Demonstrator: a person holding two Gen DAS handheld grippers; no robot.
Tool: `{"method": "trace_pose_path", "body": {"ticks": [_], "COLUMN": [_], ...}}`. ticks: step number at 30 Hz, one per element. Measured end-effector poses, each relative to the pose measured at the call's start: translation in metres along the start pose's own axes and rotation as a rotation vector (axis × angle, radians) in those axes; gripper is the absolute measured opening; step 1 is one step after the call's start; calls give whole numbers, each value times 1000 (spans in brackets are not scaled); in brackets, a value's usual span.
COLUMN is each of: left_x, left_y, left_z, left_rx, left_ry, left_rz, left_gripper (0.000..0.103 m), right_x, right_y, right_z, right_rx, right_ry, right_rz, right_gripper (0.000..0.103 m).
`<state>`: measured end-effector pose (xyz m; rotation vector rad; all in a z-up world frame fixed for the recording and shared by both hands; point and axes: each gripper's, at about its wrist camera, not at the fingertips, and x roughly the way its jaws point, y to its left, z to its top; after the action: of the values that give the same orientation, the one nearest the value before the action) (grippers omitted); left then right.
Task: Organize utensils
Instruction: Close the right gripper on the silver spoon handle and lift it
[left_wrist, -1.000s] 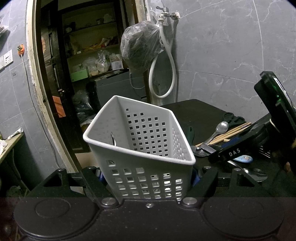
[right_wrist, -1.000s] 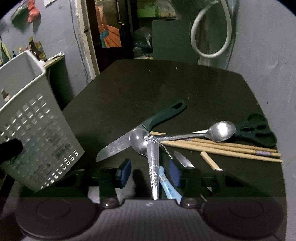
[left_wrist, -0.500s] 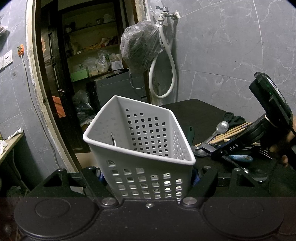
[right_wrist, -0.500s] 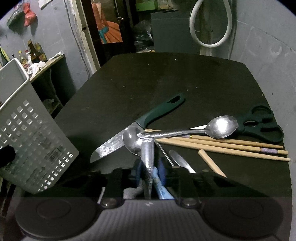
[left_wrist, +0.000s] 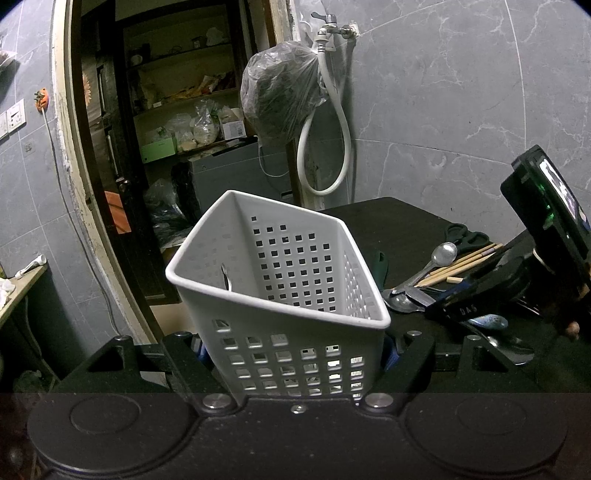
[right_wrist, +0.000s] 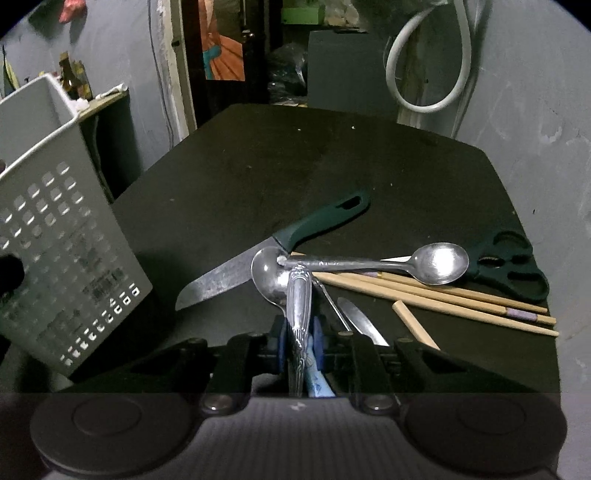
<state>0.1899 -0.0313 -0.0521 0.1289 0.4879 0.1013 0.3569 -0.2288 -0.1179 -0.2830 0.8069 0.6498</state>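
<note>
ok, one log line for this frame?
left gripper: holds basket, tilted | right gripper: shut on ornate spoon handle | knife, chopsticks, scissors: on table

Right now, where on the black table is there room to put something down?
The far half of the table, beyond the knife, is bare, and so is the strip between the knife and the basket. The near right is crowded: spoons, chopsticks and scissors overlap there.

Perforated white plastic basket (left_wrist: 280, 332); glossy metal spoons (right_wrist: 439, 263); pale wooden chopsticks (right_wrist: 436, 295).
</note>
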Motion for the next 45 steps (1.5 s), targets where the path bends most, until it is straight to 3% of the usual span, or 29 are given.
{"method": "trace_pose_path", "body": {"ticks": [16, 22, 27, 31, 35, 42, 45], "left_x": [0, 0, 0, 1, 1, 1, 1], "left_y": [0, 0, -1, -1, 0, 0, 0], "left_z": [0, 0, 0, 0, 1, 2, 2], "left_rx": [1, 2, 1, 2, 0, 0, 0], "left_ry": [0, 0, 1, 1, 1, 0, 1], "left_rz": [0, 0, 0, 0, 0, -1, -1], "left_gripper": [80, 80, 79, 79, 80, 80, 80], "right_x": [-14, -17, -18, -16, -12, -3, -2], "right_y": [23, 43, 46, 36, 16, -19, -24], "right_z": [-16, -22, -23, -17, -10, -3, -1], "right_rx": [-111, -221, -230, -180, -85, 44, 48], "right_ry": [-22, -36, -40, -12, 19, 45, 47], "right_rz": [-12, -79, -68, 17, 161, 353, 364], "right_gripper": [17, 17, 17, 18, 24, 26, 14]}}
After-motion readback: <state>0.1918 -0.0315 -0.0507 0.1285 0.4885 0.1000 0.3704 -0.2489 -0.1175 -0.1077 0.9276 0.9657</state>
